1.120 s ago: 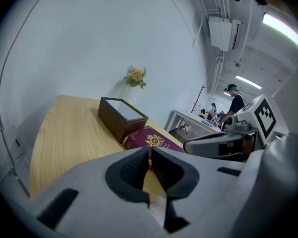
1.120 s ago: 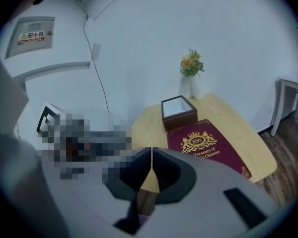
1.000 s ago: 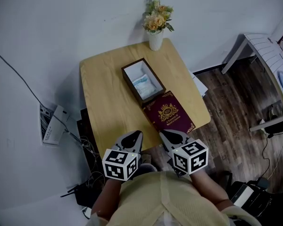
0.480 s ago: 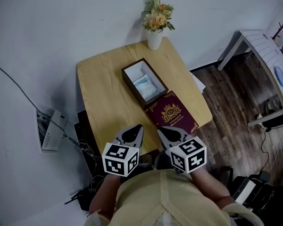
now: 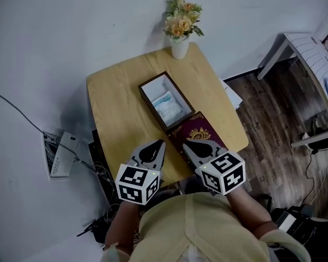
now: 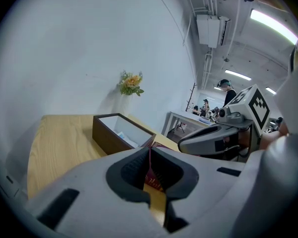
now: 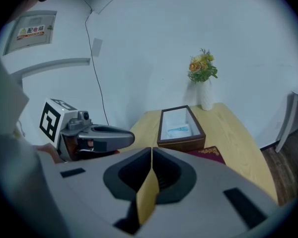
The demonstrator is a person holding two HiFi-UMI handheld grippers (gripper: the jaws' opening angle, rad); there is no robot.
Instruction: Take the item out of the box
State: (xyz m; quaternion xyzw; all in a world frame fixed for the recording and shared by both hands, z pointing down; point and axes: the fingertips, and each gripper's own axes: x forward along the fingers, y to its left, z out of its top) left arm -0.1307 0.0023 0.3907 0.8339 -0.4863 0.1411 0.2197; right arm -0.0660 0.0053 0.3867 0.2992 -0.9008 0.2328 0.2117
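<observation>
An open dark brown box point(image 5: 144, 88) with a white lining stands in the middle of the wooden table point(image 5: 112, 105). A pale blue-white packet point(image 5: 167, 102) lies inside it. The box's maroon lid point(image 5: 199, 132) with a gold crest lies flat beside the box, toward me. My left gripper point(image 5: 162, 142) is shut and empty above the table's near edge. My right gripper point(image 5: 185, 144) is shut and empty beside it, over the lid's near end. The box point(image 7: 188, 142) and the packet point(image 7: 179, 131) also appear in the right gripper view, and the box point(image 6: 109, 135) in the left gripper view.
A white vase of yellow flowers point(image 5: 180, 29) stands at the table's far edge. A white wall lies to the left, with a power strip and cables point(image 5: 63, 154) on the floor. A white table point(image 5: 311, 59) stands at the right on dark wood flooring.
Both grippers have moved forward over the table's near edge toward the box; the right one now overlaps the maroon lid. Both stay shut. The box and lid have not moved.
</observation>
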